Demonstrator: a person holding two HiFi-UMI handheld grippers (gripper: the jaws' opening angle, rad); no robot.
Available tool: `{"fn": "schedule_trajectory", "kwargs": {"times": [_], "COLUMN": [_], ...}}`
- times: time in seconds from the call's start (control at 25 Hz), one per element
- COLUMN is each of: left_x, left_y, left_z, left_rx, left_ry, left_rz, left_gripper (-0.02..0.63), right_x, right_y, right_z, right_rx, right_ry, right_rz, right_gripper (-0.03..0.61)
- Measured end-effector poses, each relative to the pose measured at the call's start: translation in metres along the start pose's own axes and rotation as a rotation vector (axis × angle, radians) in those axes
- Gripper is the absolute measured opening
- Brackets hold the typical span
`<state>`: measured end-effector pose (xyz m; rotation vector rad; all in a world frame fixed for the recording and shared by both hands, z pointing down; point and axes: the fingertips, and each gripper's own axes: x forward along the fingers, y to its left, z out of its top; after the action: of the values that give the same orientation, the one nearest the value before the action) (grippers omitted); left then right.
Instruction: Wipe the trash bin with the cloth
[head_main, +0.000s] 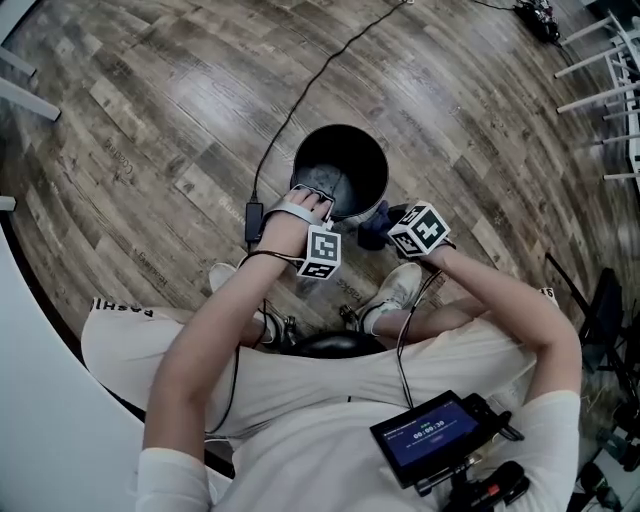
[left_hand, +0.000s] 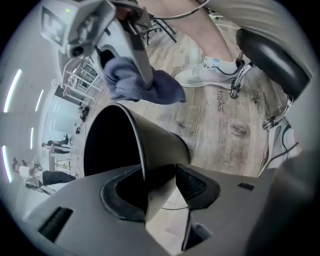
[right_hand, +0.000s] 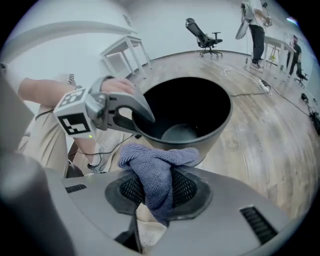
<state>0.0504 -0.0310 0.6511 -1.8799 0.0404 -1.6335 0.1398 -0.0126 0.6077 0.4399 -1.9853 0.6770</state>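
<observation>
The black round trash bin (head_main: 340, 170) stands upright on the wood floor in front of the person's feet. My left gripper (head_main: 318, 205) straddles the near rim of the trash bin (left_hand: 150, 140). One pad is inside the wall and one outside, and neither pad presses on it, so the left gripper (left_hand: 150, 175) is open. My right gripper (right_hand: 155, 187) is shut on a blue-grey cloth (right_hand: 157, 170), which bunches up above the pads. In the head view the cloth (head_main: 372, 232) hangs just outside the bin's near-right side, apart from the wall.
A black cable with a power adapter (head_main: 254, 218) runs across the floor left of the bin. The person's shoes (head_main: 392, 290) and a black stool seat (head_main: 335, 345) are close behind it. White table legs (head_main: 600, 60) stand at the far right, and an office chair (right_hand: 205, 35) stands further off.
</observation>
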Motion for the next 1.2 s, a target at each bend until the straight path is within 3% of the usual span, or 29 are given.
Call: {"fn": "schedule_trajectory", "kwargs": {"times": [0.16,0.44,0.56,0.8,1.2], "left_x": [-0.001,-0.005,-0.005,-0.004,-0.001], "left_y": [-0.001,-0.007,-0.007,-0.007,-0.002], "left_z": [0.001,0.015,0.021,0.027,0.035], "left_rx": [0.006,0.037,0.045,0.046,0.032], "left_ry": [0.013,0.0,-0.002,-0.014,-0.034], "left_rz": [0.008,0.01,0.008,-0.013,-0.04], "left_gripper": [0.191,0.163,0.152,0.143,0.137], "right_x": [-0.013,-0.003,0.001,0.028,0.115], "right_y": [0.007,-0.004,-0.011,-0.033,-0.086], "right_z": [0.016,0.007,0.009,-0.008,-0.047], "right_rx": [-0.07,0.045,0.042,-0.124,-0.3], "right_ry": [-0.009,-0.001,0.007,0.046,0.066], "right_rz": [-0.036,-0.038,-0.023,-0.076,-0.165], "right_gripper": [0.095,0.095,0.095,0.095,0.095]}}
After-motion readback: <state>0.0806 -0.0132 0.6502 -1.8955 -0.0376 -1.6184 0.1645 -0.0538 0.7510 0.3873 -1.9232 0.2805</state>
